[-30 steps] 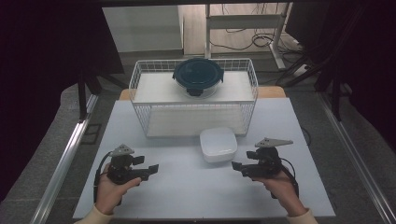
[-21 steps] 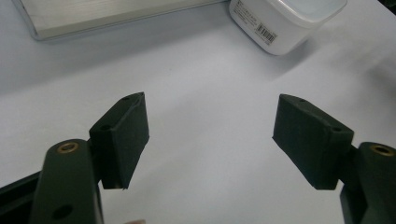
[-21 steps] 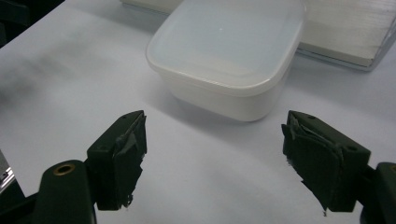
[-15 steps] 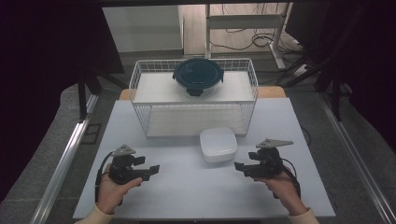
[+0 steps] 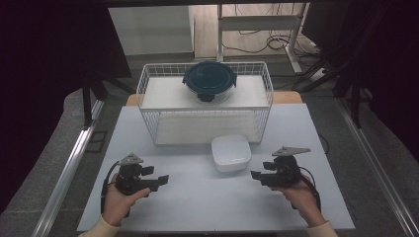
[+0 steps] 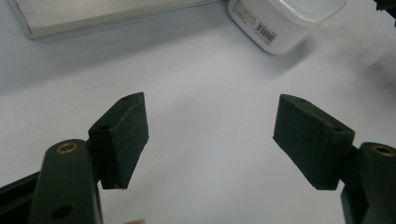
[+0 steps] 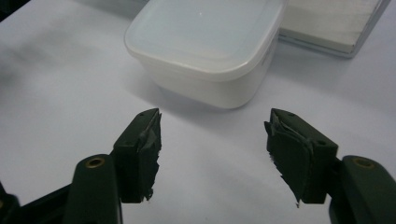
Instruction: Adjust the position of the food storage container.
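Right tongs (image 7: 212, 154): released, jaws just been narrowing, nothing between them.
Left tongs (image 6: 210, 140): released, bare.
White lidded tub (image 7: 208, 46): just ahead of my right jaws.
Handling: probably light, smooth-sided, slippery; clamp across opposite walls under the lid rim.

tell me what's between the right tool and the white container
Nothing: only bare white table separates the right tool from the white container. The right gripper view shows it, with the jaws, which have just been closing, apart and empty.
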The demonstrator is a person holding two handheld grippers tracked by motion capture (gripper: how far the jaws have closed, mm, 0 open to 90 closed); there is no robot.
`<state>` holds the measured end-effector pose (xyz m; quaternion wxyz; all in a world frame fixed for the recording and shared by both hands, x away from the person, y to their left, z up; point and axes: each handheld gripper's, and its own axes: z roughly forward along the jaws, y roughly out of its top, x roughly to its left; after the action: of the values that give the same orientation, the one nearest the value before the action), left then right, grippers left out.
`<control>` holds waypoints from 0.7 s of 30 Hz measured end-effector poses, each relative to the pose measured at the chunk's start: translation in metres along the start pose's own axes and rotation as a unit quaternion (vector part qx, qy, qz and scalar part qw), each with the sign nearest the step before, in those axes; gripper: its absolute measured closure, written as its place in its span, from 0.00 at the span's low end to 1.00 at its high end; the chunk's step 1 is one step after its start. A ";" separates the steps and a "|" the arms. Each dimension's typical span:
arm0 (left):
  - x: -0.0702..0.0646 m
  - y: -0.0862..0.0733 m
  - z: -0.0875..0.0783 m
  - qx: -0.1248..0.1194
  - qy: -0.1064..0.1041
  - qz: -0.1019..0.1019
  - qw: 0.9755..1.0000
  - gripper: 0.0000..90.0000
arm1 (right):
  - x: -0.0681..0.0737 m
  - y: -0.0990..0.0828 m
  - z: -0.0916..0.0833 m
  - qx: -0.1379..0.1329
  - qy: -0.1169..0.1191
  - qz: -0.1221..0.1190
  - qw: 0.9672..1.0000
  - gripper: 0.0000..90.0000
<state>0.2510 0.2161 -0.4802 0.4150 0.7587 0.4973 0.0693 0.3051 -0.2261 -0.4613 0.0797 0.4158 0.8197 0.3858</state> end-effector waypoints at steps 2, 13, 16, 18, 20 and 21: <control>0.000 0.000 0.001 0.001 -0.002 0.002 1.000 0.29 | 0.000 0.005 0.002 0.003 -0.001 -0.007 1.000 0.44; 0.003 0.001 0.008 0.010 -0.009 0.003 1.000 0.29 | -0.006 0.062 0.019 0.033 0.002 -0.037 0.999 0.55; 0.002 0.001 0.009 0.010 -0.009 0.002 1.000 0.29 | -0.009 0.077 0.024 0.036 -0.005 -0.044 0.998 0.57; 0.003 0.000 0.009 0.011 -0.009 0.001 1.000 0.28 | -0.012 0.085 0.028 0.039 -0.009 -0.052 0.998 0.61; 0.003 0.000 0.009 0.013 -0.009 0.000 1.000 0.28 | -0.014 0.091 0.032 0.040 -0.012 -0.060 0.997 0.66; 0.003 0.000 0.010 0.013 -0.009 0.000 1.000 0.28 | -0.015 0.093 0.034 0.044 -0.013 -0.062 0.997 0.68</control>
<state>0.2575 0.2135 -0.4877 0.4097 0.7648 0.4941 0.0559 0.3878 -0.1848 -0.4220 0.0951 0.3725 0.8590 0.3381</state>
